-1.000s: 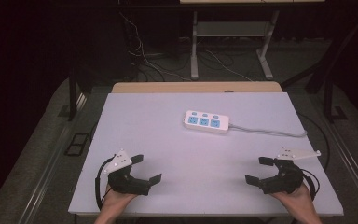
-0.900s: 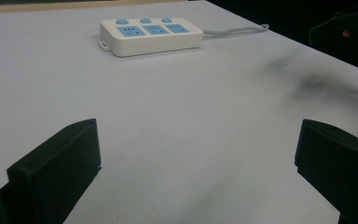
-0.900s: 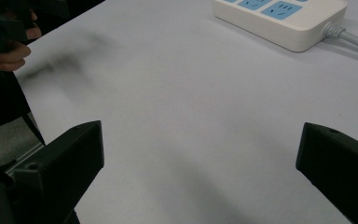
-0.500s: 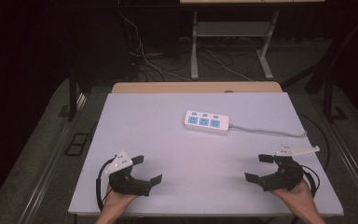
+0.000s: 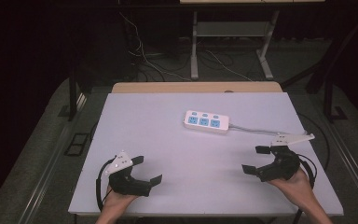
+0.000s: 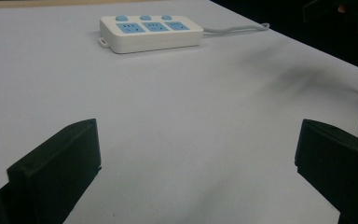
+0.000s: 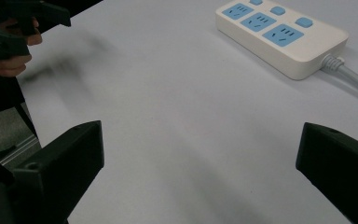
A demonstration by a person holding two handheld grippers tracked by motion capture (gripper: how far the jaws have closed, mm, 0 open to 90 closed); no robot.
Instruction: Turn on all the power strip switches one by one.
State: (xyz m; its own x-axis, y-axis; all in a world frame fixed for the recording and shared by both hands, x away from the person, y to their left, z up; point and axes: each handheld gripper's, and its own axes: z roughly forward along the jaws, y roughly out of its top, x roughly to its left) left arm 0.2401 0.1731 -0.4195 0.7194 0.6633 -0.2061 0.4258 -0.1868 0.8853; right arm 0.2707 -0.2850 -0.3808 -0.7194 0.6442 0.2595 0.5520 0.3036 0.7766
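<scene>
White power strip (image 5: 207, 122) with blue sockets, markings seemingly unreadable; left gripper (image 5: 147, 170) and right gripper (image 5: 256, 159) both spread, empty.

A white power strip (image 5: 207, 122) with three blue sockets and three blue buttons lies flat just right of the high view's centre, sockets up. Its pale cable (image 5: 261, 131) runs right, apparently towards the table's (image 5: 144, 121) edge.
</scene>
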